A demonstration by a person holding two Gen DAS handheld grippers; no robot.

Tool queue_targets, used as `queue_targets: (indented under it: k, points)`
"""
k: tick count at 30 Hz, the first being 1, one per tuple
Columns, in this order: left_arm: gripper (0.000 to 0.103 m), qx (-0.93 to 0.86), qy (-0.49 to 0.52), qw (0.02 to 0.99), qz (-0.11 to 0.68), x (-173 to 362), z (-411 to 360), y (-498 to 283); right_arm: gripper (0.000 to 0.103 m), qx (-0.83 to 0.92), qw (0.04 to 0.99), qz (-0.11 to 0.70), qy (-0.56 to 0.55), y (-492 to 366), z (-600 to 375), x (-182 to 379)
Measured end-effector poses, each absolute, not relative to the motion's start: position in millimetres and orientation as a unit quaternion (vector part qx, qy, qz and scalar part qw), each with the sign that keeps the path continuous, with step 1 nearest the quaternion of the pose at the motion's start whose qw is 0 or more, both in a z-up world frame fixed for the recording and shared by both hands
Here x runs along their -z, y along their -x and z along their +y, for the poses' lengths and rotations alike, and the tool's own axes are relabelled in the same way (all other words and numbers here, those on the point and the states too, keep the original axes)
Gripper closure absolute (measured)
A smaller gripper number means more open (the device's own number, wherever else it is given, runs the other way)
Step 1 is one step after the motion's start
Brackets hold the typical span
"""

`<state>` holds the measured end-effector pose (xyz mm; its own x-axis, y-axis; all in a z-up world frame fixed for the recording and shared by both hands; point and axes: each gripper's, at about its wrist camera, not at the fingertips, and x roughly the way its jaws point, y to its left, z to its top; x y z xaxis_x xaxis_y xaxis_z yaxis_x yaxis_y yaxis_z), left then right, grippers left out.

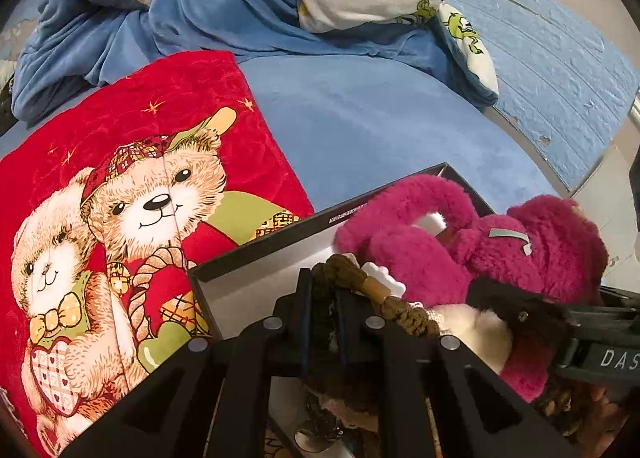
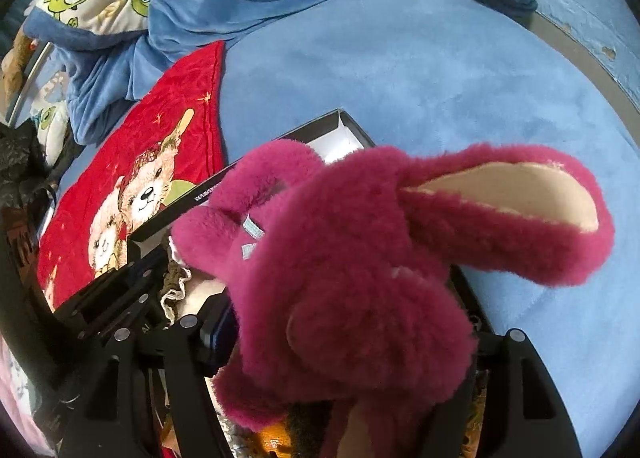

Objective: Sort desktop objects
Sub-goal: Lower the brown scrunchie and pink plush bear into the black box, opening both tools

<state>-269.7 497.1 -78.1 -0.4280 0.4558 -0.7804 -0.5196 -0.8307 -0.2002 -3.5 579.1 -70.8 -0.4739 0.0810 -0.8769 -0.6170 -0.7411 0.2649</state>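
A magenta plush (image 2: 344,290), shaggy-furred with a beige-soled foot and a small grey tag, is clamped between the fingers of the right gripper (image 2: 352,342) and held over the black box (image 1: 256,254). The left gripper (image 1: 324,298) is closed on a brown braided cord (image 1: 396,308) inside the box. A red bear-print blanket (image 1: 120,185) is seen just left of the box.

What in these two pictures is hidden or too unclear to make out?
- Right view: the right gripper fingertips, buried under the pink plush toy.
- Left view: the box floor, covered by toys and the left gripper.
- Left view: the brown braided thing, partly behind the fingers.
- Both views: the box label, too small.
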Motion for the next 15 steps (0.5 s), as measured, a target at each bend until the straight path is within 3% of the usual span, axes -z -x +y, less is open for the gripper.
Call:
queue_targets:
  k: [10,15]
  points:
    - [0.092,-0.848,0.442,0.290,0.043,78.6,495.1,264.9,0.036,-0.814,0.214,0.283,0.459,6.9,579.4,71.1]
    - [0.086,-0.847,0.446,0.284,0.049,75.9,495.7,264.0,0.035,-0.817,0.215,0.283,0.455,6.3,579.7,71.0]
